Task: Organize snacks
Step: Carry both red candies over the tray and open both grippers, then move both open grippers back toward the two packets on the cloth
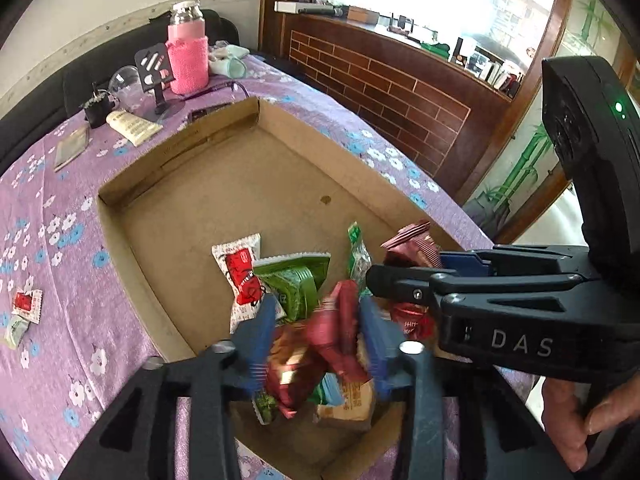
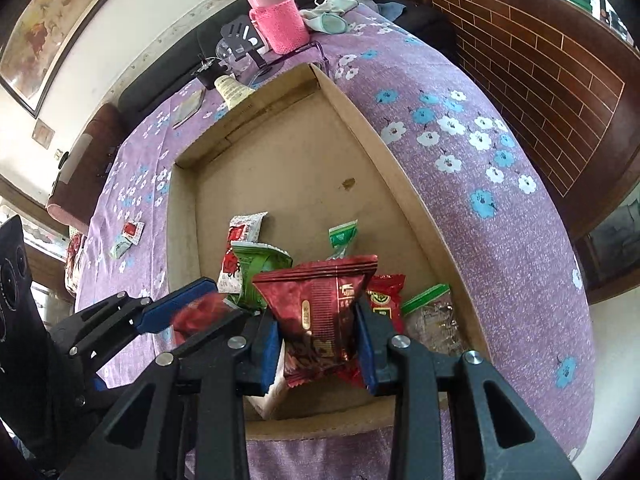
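A shallow cardboard box (image 1: 224,200) (image 2: 400,184) lies on the purple flowered tablecloth and holds several snack packets at its near end: a white-and-red one (image 1: 240,268), a green one (image 1: 296,284) (image 2: 256,272), a small green one (image 2: 342,236). My left gripper (image 1: 318,344) is over the box's near end, and a blurred dark red packet (image 1: 336,328) is between its fingers. My right gripper (image 2: 318,348) is shut on a dark red packet (image 2: 320,304) above the box. It shows in the left wrist view (image 1: 404,264) too.
Two small packets (image 1: 24,308) (image 2: 128,236) lie on the cloth left of the box. Behind the box stand a pink-sleeved bottle (image 1: 186,56) (image 2: 276,20), a black phone stand (image 1: 156,68), a cream tube (image 1: 132,126), a plastic cup and a cloth mask. A brick-patterned wall is at right.
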